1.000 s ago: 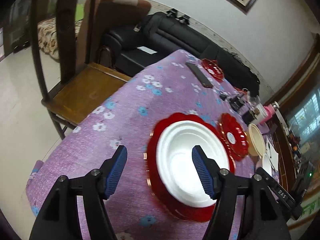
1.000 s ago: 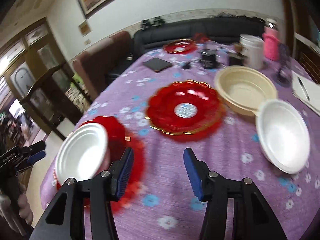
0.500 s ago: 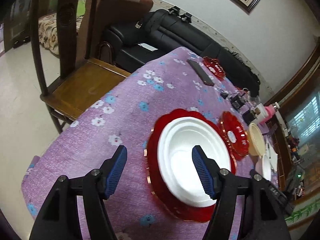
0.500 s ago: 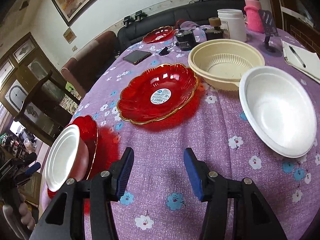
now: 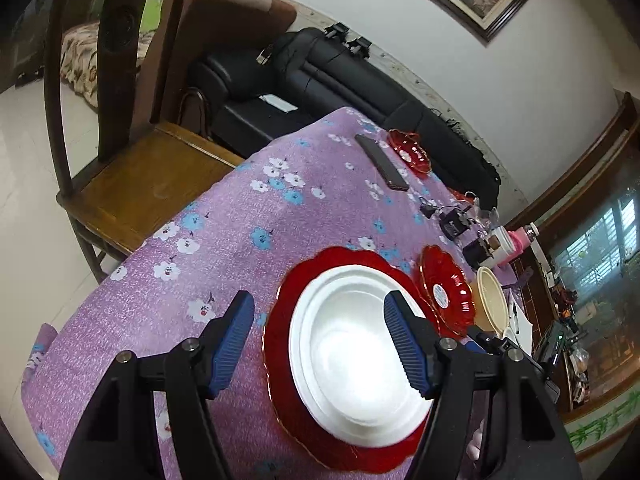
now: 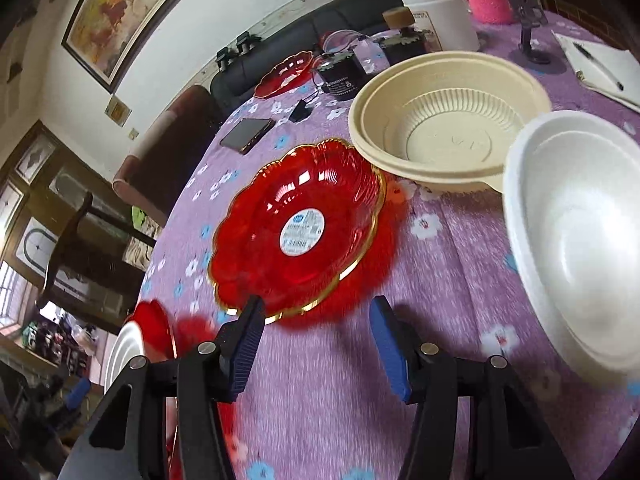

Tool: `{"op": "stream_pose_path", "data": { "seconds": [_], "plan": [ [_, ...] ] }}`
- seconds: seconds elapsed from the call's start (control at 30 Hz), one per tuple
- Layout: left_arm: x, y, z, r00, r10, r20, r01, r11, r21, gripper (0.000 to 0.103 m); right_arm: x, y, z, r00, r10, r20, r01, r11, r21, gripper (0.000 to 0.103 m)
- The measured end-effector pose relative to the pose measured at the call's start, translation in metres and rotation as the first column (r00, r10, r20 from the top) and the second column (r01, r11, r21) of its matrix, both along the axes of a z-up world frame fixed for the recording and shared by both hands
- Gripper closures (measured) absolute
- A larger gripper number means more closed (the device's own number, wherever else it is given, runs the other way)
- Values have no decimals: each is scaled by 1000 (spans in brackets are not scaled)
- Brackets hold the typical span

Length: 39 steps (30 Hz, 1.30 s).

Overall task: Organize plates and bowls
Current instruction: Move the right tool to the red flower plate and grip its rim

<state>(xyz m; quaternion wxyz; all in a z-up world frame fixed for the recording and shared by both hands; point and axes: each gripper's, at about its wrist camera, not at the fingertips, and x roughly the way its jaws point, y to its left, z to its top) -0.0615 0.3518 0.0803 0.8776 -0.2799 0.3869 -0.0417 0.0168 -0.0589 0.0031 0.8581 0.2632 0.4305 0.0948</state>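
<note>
A purple cloth with white and blue flowers bears gold-rimmed red plates, white bowls, and, far right, a cream bowl.

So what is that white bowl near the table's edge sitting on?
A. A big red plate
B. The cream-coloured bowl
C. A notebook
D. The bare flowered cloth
A: in the left wrist view the white bowl rests in the middle of a big red plate, whose scalloped red rim shows all round it on the purple flowered cloth.
</note>
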Motion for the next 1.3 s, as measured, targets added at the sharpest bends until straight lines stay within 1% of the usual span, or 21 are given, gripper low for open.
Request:
{"op": "stream_pose_path", "data": {
  "seconds": [0.07, 0.17, 0.3, 0.4, 0.57, 0.63, 0.8, 0.97, 1.07, 1.1, 1.17, 1.2, 1.23, 1.3],
  "plan": [
    [7, 0, -4, 1000, -22, -7, 22, 999, -31, 36, 5, -1, -6, 1000, 9, -4, -9, 1000, -13, 44],
    [15, -5, -5, 997, -72, 18, 73, 995, -69, 36, 8, -1, -7, 1000, 23, 14, -22, 999, -40, 44],
    [23, -21, -4, 988, -146, 49, 148, 988, -47, 36, 10, -1, -8, 999, 36, 22, -35, 999, -38, 41],
    [30, -30, -6, 983, -177, 49, 179, 983, -37, 36, 10, -2, -8, 999, 43, 24, -42, 999, -34, 40],
    [33, -27, -9, 980, -192, 59, 197, 976, -92, 36, 1, -4, -4, 999, 34, 37, -32, 999, -39, 40],
    [31, -26, -10, 983, -177, 40, 179, 981, -72, 36, -2, 0, 0, 998, 39, 55, -36, 998, -56, 40],
    [19, -13, -6, 991, -127, 46, 130, 989, -65, 36, -6, 11, 4, 996, 51, 73, -41, 990, -132, 40],
    [2, -15, 5, 993, -107, 55, 106, 994, 25, 35, -8, 17, 7, 993, 63, 96, -45, 983, -178, 40],
    [-8, -14, 11, 996, -74, 57, 69, 994, 82, 32, -11, 20, 8, 992, 63, 114, -39, 980, -197, 40],
    [-11, -14, 12, 997, -56, 56, 49, 992, 112, 31, -10, 19, 8, 992, 55, 116, -32, 980, -195, 40],
    [-17, -13, 15, 997, -39, 62, 29, 988, 152, 31, -7, 11, 7, 994, 25, 104, -9, 989, -150, 40],
    [-20, -13, 16, 997, -37, 66, 26, 987, 159, 31, -4, 5, 4, 996, 3, 84, 5, 996, -94, 40],
    [-23, -13, 17, 997, -40, 70, 28, 987, 159, 31, -1, -3, 0, 998, -18, 53, 18, 1000, -12, 40],
    [-28, -14, 18, 996, -47, 78, 34, 987, 156, 31, 2, -12, -5, 999, -50, 18, 48, 996, 81, 37]
  ]
}}
